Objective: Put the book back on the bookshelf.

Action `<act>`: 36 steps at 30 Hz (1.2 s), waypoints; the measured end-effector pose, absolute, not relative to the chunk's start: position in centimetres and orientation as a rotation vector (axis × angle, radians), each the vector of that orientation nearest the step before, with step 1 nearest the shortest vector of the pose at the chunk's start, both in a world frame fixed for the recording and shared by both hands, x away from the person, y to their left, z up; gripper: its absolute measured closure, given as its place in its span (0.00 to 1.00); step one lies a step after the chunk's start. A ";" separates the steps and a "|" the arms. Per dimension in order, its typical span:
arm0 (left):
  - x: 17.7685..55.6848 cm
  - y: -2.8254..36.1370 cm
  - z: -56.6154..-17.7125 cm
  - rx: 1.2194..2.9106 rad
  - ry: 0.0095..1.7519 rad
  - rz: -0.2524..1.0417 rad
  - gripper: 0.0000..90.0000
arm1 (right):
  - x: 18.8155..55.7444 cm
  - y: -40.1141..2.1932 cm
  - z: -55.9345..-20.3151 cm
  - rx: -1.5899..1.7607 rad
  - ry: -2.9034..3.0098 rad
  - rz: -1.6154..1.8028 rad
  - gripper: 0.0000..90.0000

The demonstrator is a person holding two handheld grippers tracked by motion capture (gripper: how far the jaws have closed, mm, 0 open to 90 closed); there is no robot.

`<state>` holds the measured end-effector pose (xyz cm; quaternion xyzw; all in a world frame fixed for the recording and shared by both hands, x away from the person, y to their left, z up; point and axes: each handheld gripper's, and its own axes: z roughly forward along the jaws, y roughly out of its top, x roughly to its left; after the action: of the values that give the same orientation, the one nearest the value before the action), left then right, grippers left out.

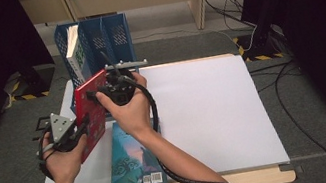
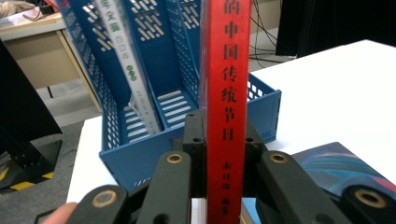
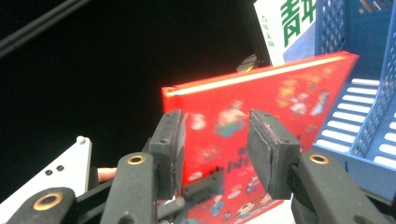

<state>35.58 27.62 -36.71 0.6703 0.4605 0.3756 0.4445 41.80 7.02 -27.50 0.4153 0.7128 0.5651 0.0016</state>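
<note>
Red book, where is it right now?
The red book stands upright at the high view's left, clamped in the left tongs, just before the blue file rack.

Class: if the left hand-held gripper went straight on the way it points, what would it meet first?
Probably the blue file rack, just ahead of the left hand-held gripper, which holds the red book; depth is unclear.

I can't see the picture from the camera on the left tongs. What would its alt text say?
Two black tongs rise from the bottom edge and clamp the spine of an upright red book printed with dark Chinese characters. Behind it stands a blue file rack on a white table, with a white book leaning in one slot.
</note>
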 end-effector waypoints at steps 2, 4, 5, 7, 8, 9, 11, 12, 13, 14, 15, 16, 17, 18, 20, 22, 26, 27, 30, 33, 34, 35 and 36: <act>35.6 28.1 -36.8 1.654 1.139 0.916 0.87 | 41.9 6.6 -27.6 1.311 2.226 1.759 0.63; 35.6 28.4 -36.8 1.647 1.133 0.904 0.87 | 42.0 6.1 -27.7 1.318 2.215 1.755 0.63; 35.5 28.6 -36.9 1.644 1.133 0.901 0.87 | 42.0 5.9 -27.7 1.323 2.210 1.750 0.63; 35.4 28.9 -37.0 1.640 1.133 0.896 0.87 | 42.2 5.2 -27.9 1.339 2.201 1.727 0.63; 35.3 29.1 -37.0 1.635 1.134 0.892 0.87 | 42.3 4.9 -28.0 1.343 2.197 1.718 0.63; 35.3 29.3 -37.1 1.636 1.134 0.890 0.87 | 42.3 4.5 -28.1 1.347 2.192 1.708 0.63; 35.2 29.7 -37.2 1.629 1.138 0.885 0.87 | 42.6 3.8 -28.4 1.371 2.182 1.691 0.63; 35.1 29.8 -37.2 1.632 1.137 0.882 0.86 | 42.7 3.4 -28.6 1.382 2.173 1.687 0.63; 35.0 30.0 -37.3 1.629 1.137 0.882 0.86 | 42.8 3.1 -28.8 1.396 2.167 1.675 0.63; 35.0 30.1 -37.3 1.629 1.137 0.880 0.86 | 42.9 2.7 -29.0 1.408 2.166 1.667 0.63; 34.9 30.3 -37.4 1.627 1.139 0.877 0.86 | 43.1 2.4 -29.3 1.417 2.161 1.654 0.63; 34.8 30.4 -37.5 1.624 1.139 0.881 0.86 | 43.2 2.1 -29.5 1.424 2.160 1.644 0.63; 34.7 30.5 -37.6 1.622 1.135 0.885 0.86 | 43.3 1.8 -29.8 1.434 2.158 1.637 0.63; 34.6 30.7 -37.7 1.620 1.132 0.887 0.86 | 43.3 1.5 -30.0 1.444 2.156 1.629 0.63; 34.4 31.0 -37.8 1.623 1.135 0.885 0.85 | 43.5 1.0 -30.4 1.462 2.156 1.611 0.63; 34.2 31.2 -37.9 1.621 1.137 0.886 0.85 | 43.6 0.3 -31.0 1.483 2.150 1.589 0.63; 33.7 31.8 -38.2 1.623 1.146 0.879 0.84 | 43.7 -0.7 -31.9 1.521 2.149 1.555 0.63; 33.6 32.0 -38.3 1.624 1.146 0.878 0.84 | 43.8 -1.0 -32.1 1.531 2.146 1.546 0.63; 33.2 32.4 -38.8 1.617 1.127 0.883 0.83 | 43.8 -1.8 -32.8 1.548 2.145 1.527 0.63; 32.9 32.6 -39.0 1.606 1.128 0.886 0.83 | 43.8 -2.4 -33.6 1.575 2.140 1.502 0.63; 32.9 32.7 -39.1 1.604 1.127 0.890 0.83 | 43.9 -2.6 -33.8 1.584 2.140 1.494 0.63; 32.9 32.8 -39.2 1.601 1.125 0.893 0.82 | 43.9 -2.8 -34.1 1.590 2.139 1.488 0.63; 32.9 32.9 -39.2 1.595 1.125 0.893 0.82 | 43.9 -3.0 -34.3 1.599 2.139 1.482 0.63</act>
<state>32.88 32.85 -39.25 0.6529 0.4607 0.3657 0.4772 43.88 -2.99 -34.28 0.5230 0.6996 0.4849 0.0439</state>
